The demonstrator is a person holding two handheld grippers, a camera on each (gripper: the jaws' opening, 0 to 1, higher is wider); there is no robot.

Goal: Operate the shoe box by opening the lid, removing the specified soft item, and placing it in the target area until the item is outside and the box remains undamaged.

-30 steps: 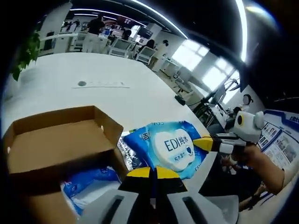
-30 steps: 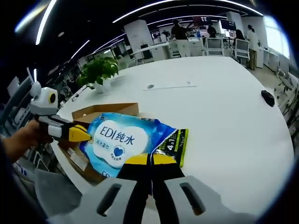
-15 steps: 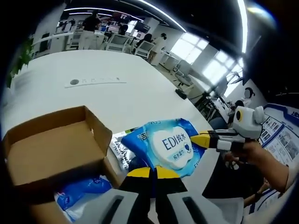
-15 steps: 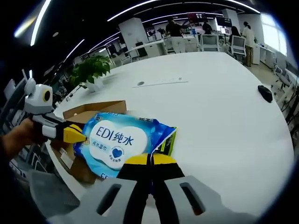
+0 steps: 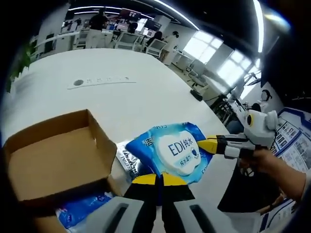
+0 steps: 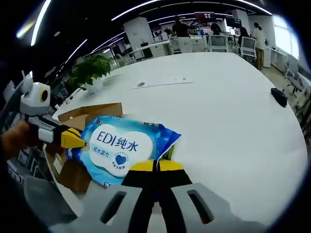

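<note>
Now: wipes pack (image 5: 177, 153) held between 2 grippers, above counter (image 6: 228, 111) beside open box (image 5: 56, 153). Left gripper (image 5: 156, 180) and right gripper (image 6: 155, 166) each clenched on opposite pack edges, likely steadying floppy pack for carry. Second pack (image 5: 82, 213) under box flap.

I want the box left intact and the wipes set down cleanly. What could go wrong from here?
1. Both the left gripper and the right gripper pinch only the edges of the soft wipes pack; it could slip or tear if they pull apart.
2. The pack hangs right beside the open cardboard box; swinging it might catch and bend a flap.
</note>
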